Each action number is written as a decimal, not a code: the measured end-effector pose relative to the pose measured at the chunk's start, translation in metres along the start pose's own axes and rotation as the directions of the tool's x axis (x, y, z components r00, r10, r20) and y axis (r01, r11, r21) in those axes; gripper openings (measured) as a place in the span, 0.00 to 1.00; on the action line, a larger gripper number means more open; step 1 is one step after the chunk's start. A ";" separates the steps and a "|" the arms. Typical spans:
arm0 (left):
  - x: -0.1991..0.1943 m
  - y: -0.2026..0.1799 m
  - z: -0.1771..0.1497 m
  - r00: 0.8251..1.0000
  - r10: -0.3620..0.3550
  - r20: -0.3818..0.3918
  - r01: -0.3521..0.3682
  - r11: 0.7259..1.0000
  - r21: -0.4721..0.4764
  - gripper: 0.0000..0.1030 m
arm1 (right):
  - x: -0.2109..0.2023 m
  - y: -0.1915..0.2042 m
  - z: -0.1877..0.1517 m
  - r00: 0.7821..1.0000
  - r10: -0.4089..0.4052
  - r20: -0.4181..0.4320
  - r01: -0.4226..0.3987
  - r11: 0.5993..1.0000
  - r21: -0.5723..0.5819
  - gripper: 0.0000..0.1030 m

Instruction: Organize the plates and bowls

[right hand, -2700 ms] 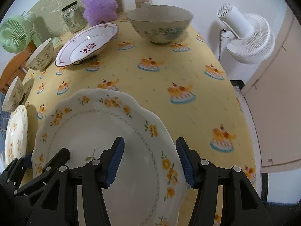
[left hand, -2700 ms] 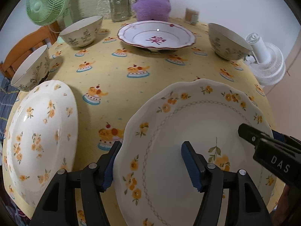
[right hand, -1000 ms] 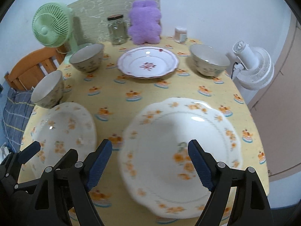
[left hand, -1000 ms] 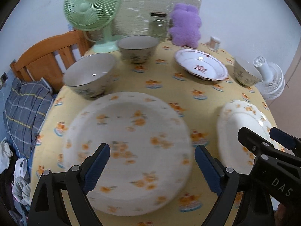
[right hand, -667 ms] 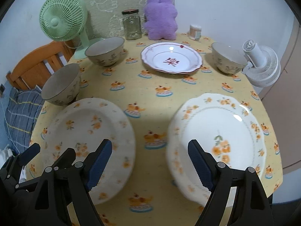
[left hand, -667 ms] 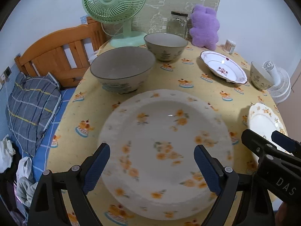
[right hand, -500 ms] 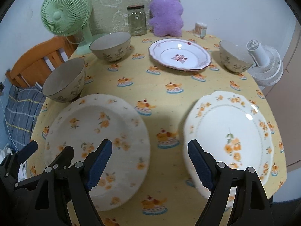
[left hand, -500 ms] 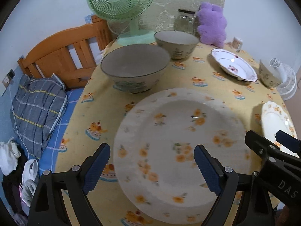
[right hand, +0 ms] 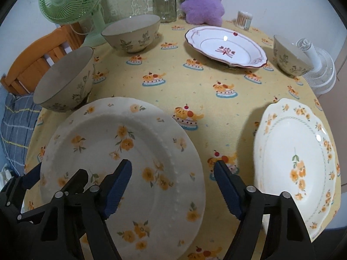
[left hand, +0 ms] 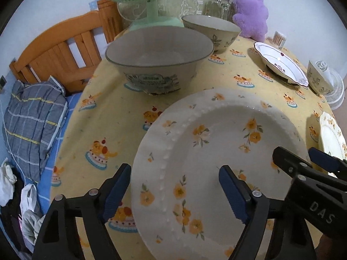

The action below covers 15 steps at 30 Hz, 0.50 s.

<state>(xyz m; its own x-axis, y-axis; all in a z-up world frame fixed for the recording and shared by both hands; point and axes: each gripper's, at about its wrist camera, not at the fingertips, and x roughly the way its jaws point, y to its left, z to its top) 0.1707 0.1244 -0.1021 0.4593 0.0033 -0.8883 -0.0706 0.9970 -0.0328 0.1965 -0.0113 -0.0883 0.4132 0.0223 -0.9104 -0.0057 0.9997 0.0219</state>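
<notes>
astride beaded plate (left hand: 216, 151) rim, closing left gripper (left hand: 175, 186)

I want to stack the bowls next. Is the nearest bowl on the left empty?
Empty: the nearest bowl stands upright on the tablecloth, and its grey inside shows nothing in it.

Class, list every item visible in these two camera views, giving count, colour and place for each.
Plates: three; two cream with orange flowers, round plate near left, scalloped plate near right; white red-trimmed plate far side.
Bowls: three, beige with leaf print; near-left bowl, far-left bowl, far-right bowl.
Tablecloth: yellow, cake print.
Green fan: far left.
Glass jar: far edge.
Purple plush: beside jar.
White fan: right.
Left gripper, right gripper: black, blue-padded, jaws closing, nothing held.
</notes>
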 end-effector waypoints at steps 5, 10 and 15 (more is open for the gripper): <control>0.003 -0.002 0.001 1.000 -0.004 -0.002 0.004 1.000 0.008 0.79 | 0.011 0.003 0.004 1.000 -0.004 -0.024 0.004 1.000 -0.004 0.63; 0.001 -0.003 0.000 1.000 -0.009 -0.009 0.009 1.000 0.012 0.78 | 0.011 0.003 0.004 0.999 -0.014 -0.033 0.013 1.000 -0.009 0.62; -0.002 -0.004 -0.005 0.999 -0.017 -0.038 0.018 1.000 0.026 0.78 | 0.007 0.000 -0.002 0.998 -0.013 -0.057 0.013 1.000 0.006 0.61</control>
<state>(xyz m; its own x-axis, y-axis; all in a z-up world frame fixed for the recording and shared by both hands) 0.1656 0.1199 -0.1020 0.4265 -0.0169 -0.9043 -0.0394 0.9985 -0.0372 0.1978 -0.0112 -0.0953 0.3609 0.0096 -0.9326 0.0049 0.9999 0.0122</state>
